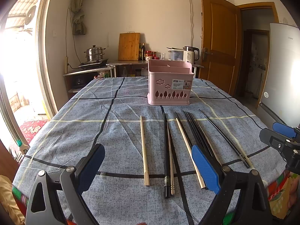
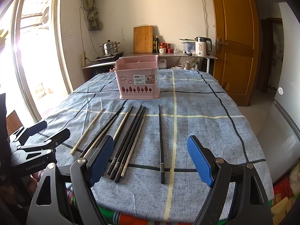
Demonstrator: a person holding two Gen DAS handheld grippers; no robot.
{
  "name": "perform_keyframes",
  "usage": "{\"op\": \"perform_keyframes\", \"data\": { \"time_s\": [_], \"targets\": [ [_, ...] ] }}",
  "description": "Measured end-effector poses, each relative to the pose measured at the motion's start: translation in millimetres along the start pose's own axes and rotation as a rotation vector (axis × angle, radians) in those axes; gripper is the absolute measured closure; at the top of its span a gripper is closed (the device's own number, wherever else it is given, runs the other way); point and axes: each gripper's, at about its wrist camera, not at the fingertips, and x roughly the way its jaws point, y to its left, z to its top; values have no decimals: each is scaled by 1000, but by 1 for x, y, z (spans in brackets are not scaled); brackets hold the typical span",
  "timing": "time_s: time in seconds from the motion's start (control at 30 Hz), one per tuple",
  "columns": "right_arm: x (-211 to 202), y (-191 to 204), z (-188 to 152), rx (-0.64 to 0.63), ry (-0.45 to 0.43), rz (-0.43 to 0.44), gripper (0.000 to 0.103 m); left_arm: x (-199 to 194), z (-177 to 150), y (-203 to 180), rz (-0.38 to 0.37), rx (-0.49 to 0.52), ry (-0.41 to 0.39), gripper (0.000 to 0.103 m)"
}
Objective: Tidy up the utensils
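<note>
A pink utensil basket (image 1: 169,86) (image 2: 138,78) with dividers stands on the blue checked tablecloth (image 1: 75,127). Several chopsticks lie in front of it: a pale wooden one (image 1: 144,150) (image 2: 87,131), a black and steel pair (image 1: 168,157), a second wooden one (image 1: 187,150), a bundle of black ones (image 2: 127,142) and a lone black one (image 2: 161,144). My left gripper (image 1: 148,168) hovers open over the near edge, with the chopsticks between its fingers' line of sight. My right gripper (image 2: 151,159) is open above the black bundle and the lone stick, holding nothing.
Behind the table is a counter with a steamer pot (image 1: 94,53), a cutting board (image 1: 129,46), bottles and a kettle (image 1: 191,54). A wooden door (image 1: 219,43) and a fridge (image 1: 281,71) are to the right, a bright glass door at left.
</note>
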Motion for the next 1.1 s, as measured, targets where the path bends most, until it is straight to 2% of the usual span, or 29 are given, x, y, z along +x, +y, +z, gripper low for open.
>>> {"op": "perform_keyframes", "data": {
  "time_s": [1.1],
  "targets": [
    [2,0,-1,1,1,2,22,-5,0,-3,-9,5,2,8]
  ]
}}
